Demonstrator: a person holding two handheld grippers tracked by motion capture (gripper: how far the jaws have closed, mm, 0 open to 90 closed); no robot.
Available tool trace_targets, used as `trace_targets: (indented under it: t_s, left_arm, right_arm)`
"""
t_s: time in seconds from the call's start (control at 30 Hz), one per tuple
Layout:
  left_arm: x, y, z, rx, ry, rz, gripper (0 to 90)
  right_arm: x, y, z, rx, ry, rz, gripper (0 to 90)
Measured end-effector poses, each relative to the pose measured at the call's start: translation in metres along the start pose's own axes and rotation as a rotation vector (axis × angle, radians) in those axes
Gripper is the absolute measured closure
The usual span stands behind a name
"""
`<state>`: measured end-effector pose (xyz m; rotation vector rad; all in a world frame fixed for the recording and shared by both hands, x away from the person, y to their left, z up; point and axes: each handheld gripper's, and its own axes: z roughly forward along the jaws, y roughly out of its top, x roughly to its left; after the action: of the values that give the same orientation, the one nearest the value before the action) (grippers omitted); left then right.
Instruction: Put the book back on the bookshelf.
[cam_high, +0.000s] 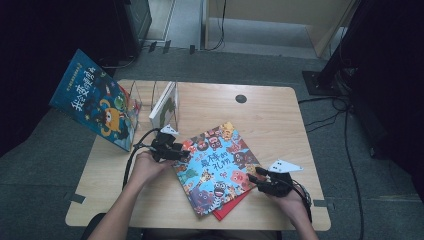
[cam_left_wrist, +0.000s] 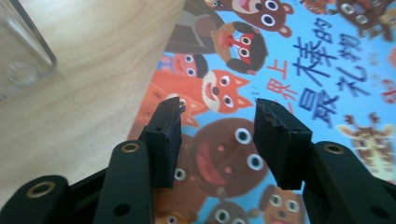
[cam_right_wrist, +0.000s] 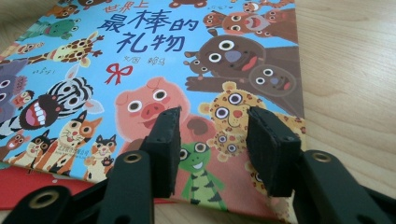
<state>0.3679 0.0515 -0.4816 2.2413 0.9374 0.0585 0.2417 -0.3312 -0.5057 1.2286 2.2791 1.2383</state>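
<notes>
Both my claws sit low at the picture book (cam_high: 216, 167), which lies flat on the table (cam_high: 270, 120) over a red book (cam_high: 231, 206). My left claw (cam_left_wrist: 217, 121) hangs half spread above its left edge, nothing pinched. My right claw (cam_right_wrist: 212, 126) hangs half spread at its right edge, over the cover, gripping nothing.
</notes>
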Motion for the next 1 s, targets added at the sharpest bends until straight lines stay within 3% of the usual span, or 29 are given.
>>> trace_targets:
  t_s: [0.07,0.17,0.23,0.27,0.4,0.53,0.73,0.83,0.93,1.0]
  left_arm:
    - [-0.002,-0.001,0.001,-0.010,0.019,0.017,52.4]
    - [0.001,-0.001,0.001,-0.016,-0.003,-0.012,51.7]
    - [0.003,-0.001,0.000,-0.016,-0.018,-0.026,51.6]
    - [0.004,0.000,0.000,-0.014,-0.018,-0.030,52.0]
    - [0.009,0.000,-0.005,0.011,0.004,-0.035,56.0]
    - [0.020,-0.002,-0.011,0.020,0.007,-0.083,60.2]
    - [0.038,-0.007,-0.017,0.000,-0.020,-0.173,68.9]
    - [0.043,-0.008,-0.018,-0.010,-0.031,-0.192,71.7]
    - [0.046,-0.010,-0.017,0.022,0.000,-0.184,71.7]
    - [0.048,-0.012,-0.015,0.020,-0.030,-0.199,70.0]
  right_arm:
    - [0.000,-0.001,-0.002,0.000,-0.005,0.017,58.3]
    - [-0.001,-0.003,-0.004,0.001,-0.004,0.026,61.2]
    - [-0.001,-0.004,-0.007,0.007,-0.009,0.035,67.7]
    - [-0.001,-0.005,-0.010,0.017,-0.017,0.035,75.6]
    - [-0.004,-0.006,-0.014,0.030,-0.027,0.047,84.5]
    - [-0.007,-0.008,-0.017,0.041,-0.010,0.079,88.0]
    - [-0.008,-0.009,-0.023,0.066,-0.013,0.073,90.0]
    - [-0.009,-0.010,-0.025,0.078,-0.019,0.077,90.0]
    - [-0.010,-0.012,-0.026,0.102,-0.017,0.085,90.0]
    - [-0.012,-0.013,-0.026,0.098,-0.015,0.085,90.0]
